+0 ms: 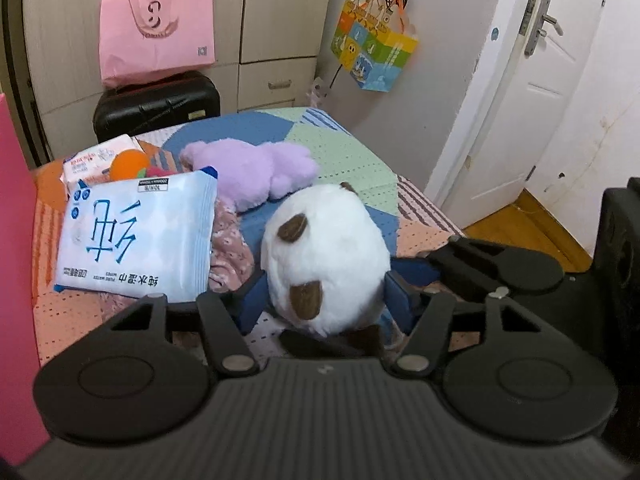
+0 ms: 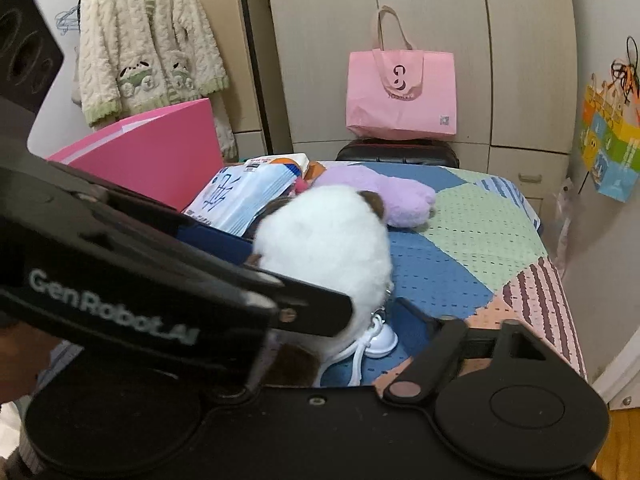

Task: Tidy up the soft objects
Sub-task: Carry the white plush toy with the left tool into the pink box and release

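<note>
Nearest the left wrist camera, the left gripper [image 1: 326, 300] has its blue fingers [image 1: 252, 304] pressed against both sides of the white plush toy [image 1: 328, 256], clamped on it at the near edge of the patchwork bed [image 1: 352, 152]. To carry it well, the person should keep the squeeze steady and lift clear of the wipes pack [image 1: 136, 236] on the left. The right gripper [image 2: 400, 320] sits just right of the toy; only one of its fingers shows, so its opening cannot be told. A purple plush [image 1: 260, 172] lies farther back.
</note>
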Demonstrator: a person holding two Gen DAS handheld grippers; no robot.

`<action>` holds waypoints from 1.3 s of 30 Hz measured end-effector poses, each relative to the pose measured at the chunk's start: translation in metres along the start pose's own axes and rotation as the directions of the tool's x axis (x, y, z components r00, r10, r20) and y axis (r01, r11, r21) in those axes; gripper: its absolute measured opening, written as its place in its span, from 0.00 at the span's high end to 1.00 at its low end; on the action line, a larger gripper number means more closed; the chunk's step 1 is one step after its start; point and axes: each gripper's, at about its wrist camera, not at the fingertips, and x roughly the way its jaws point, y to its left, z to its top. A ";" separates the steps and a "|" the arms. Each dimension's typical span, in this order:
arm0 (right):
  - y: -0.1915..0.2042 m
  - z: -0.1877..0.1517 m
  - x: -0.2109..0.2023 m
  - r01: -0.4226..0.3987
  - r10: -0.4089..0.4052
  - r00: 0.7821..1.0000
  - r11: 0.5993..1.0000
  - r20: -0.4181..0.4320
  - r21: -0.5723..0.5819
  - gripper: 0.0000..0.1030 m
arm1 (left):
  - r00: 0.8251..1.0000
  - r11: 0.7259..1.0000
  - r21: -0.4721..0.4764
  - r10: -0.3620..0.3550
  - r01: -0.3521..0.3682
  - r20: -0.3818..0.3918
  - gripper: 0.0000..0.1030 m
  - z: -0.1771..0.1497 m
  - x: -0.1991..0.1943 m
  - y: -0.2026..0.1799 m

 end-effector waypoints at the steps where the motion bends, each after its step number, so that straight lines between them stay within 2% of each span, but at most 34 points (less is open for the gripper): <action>1: 0.001 -0.001 -0.001 0.014 -0.014 1.000 1.000 0.004 -0.009 0.36 | 1.000 1.000 0.014 0.004 -0.004 0.006 0.41 -0.001 -0.001 -0.002; 10: 0.012 0.000 -0.019 0.028 -0.029 0.999 0.999 0.018 0.036 0.38 | 1.000 0.999 0.044 0.029 -0.029 0.006 0.42 -0.004 -0.020 -0.015; 16: 0.031 -0.001 -0.039 0.010 -0.010 1.000 0.999 -0.018 0.031 0.38 | 1.000 1.000 0.010 0.016 -0.016 -0.007 0.41 -0.017 -0.046 -0.014; 31: 0.102 0.002 -0.079 -0.101 0.100 0.991 0.995 -0.088 -0.004 0.38 | 1.000 0.993 -0.116 0.027 -0.027 0.001 0.39 -0.059 -0.128 0.008; 39: 0.149 0.017 -0.093 -0.214 0.212 0.970 0.977 -0.116 -0.004 0.36 | 0.997 0.980 -0.184 0.076 -0.075 -0.002 0.40 -0.075 -0.185 0.029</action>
